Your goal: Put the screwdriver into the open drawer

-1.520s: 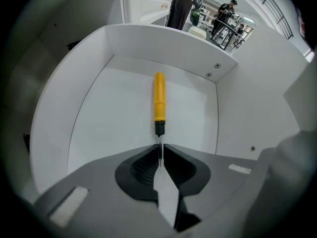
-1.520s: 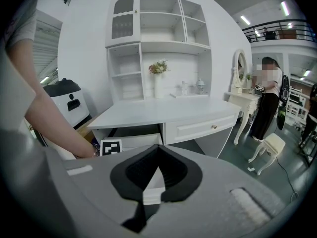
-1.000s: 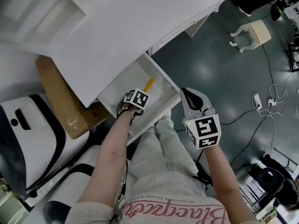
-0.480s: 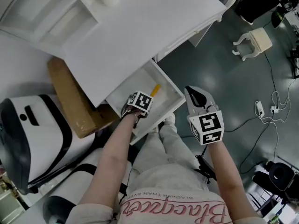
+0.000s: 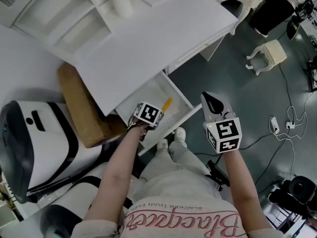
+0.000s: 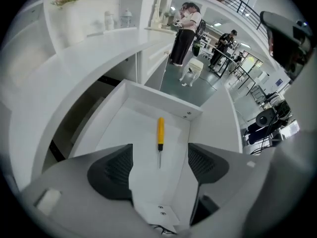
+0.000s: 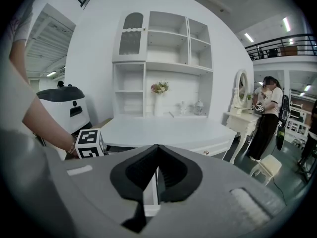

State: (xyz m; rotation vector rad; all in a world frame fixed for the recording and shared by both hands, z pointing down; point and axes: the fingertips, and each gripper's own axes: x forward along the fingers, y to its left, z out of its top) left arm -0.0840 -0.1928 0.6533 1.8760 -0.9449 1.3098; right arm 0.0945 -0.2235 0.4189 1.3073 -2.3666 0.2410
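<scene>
The screwdriver [image 6: 160, 133], with a yellow handle and a thin metal shaft, lies flat on the floor of the open white drawer [image 6: 163, 99], free of both grippers. My left gripper [image 6: 159, 165] hangs above it and points steeply down. Its jaws have just been opening and now stand wide apart, with nothing between them. In the head view the yellow handle of the screwdriver [image 5: 167, 103] shows just past the left gripper [image 5: 147, 115] over the drawer [image 5: 187, 114]. My right gripper [image 5: 213, 103] is held right of the drawer, shut and empty, as the right gripper [image 7: 157, 175] also shows in its own view.
The white desk top [image 5: 148, 38] overhangs the drawer. A cardboard box [image 5: 79, 108] and a white-and-black machine [image 5: 29, 148] stand at the left. A small white stool [image 5: 267, 51] and cables [image 5: 282, 123] are on the dark floor at the right. The person's legs are below the drawer.
My left gripper has lifted up and away from the drawer floor, and the screwdriver stays lying in the drawer. The right gripper has risen a little.
</scene>
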